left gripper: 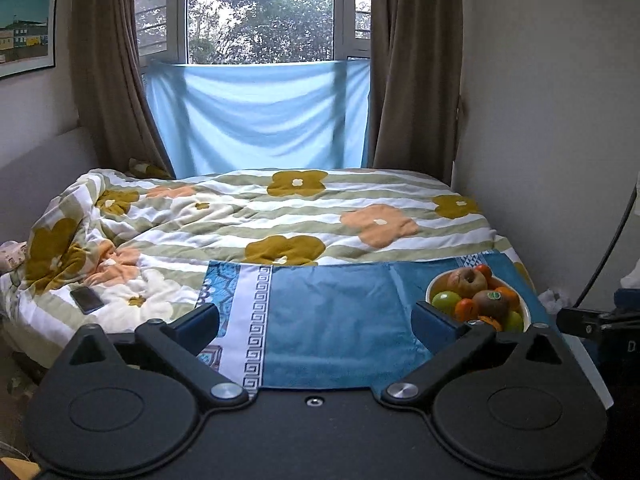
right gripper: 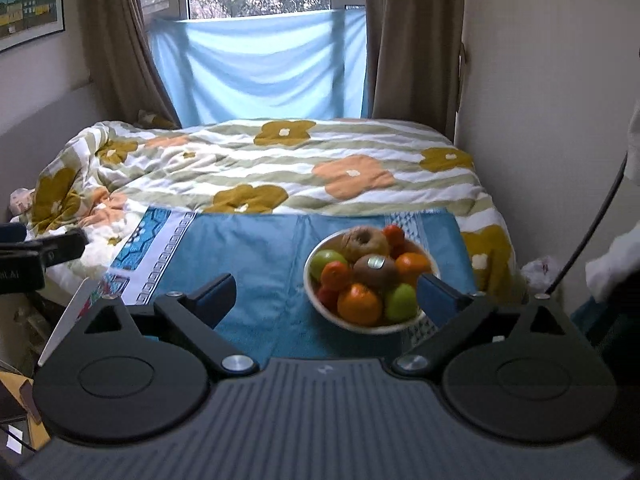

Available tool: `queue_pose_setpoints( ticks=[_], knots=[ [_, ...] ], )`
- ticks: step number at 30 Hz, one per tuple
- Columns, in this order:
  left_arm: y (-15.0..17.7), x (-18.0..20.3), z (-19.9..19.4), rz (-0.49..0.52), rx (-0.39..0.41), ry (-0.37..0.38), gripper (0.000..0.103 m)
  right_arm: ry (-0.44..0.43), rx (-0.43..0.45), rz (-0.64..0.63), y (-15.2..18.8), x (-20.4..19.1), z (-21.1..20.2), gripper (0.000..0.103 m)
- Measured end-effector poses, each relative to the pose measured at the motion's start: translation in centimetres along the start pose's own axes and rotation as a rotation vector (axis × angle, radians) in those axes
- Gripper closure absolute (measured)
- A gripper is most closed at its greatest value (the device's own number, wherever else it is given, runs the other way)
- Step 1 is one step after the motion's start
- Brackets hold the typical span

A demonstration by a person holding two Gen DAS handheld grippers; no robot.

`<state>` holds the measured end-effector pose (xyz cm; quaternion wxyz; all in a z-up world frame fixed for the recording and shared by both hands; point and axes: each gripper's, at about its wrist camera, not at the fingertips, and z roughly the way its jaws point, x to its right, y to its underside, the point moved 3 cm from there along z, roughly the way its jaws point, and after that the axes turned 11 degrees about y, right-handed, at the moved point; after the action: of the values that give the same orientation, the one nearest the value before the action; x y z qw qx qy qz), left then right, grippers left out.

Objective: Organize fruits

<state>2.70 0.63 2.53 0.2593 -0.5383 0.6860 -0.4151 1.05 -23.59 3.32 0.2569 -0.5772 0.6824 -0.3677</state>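
fruits, heaped in a round white bowl (right gripper: 320,309): green apples (right gripper: 326,261), orange mandarins (right gripper: 359,305), a brown kiwi with a sticker (right gripper: 374,270) and a wrinkled brown apple (right gripper: 363,242); the bowl stands on a blue towel with a white key-pattern band (right gripper: 256,264) laid over the near end of a bed with a striped floral quilt (right gripper: 280,160). left gripper (left gripper: 316,314): black, blue-padded jaws spread wide with nothing between them, held over the towel with the bowl (left gripper: 434,282) off to its right. right gripper (right gripper: 326,294): jaws likewise wide apart and gripping nothing, the bowl seen between and beyond its fingers; a dark phone (left gripper: 87,299) lies on the quilt at left.
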Motion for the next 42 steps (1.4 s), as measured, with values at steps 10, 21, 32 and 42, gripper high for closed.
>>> queue_pose_setpoints(
  ticks=[10,21,32,42],
  knots=[
    [1.5,0.1,-0.8,0.025,-0.014,0.011,0.000,0.024,-0.031,0.030,1.3,-0.5,-1.0,0.000],
    [1.6,0.4,-1.2,0.044,-0.009,0.016,0.000,0.030,-0.035,0.031,1.3,-0.6,-1.1,0.000],
    [1.5,0.3,-1.0,0.038,-0.011,0.021,0.000,0.041,-0.045,0.038,1.5,0.0,-0.7,0.000],
    [1.6,0.2,-1.0,0.038,-0.012,0.020,0.000,0.046,-0.053,0.040,1.4,0.0,-0.7,0.000]
  ],
)
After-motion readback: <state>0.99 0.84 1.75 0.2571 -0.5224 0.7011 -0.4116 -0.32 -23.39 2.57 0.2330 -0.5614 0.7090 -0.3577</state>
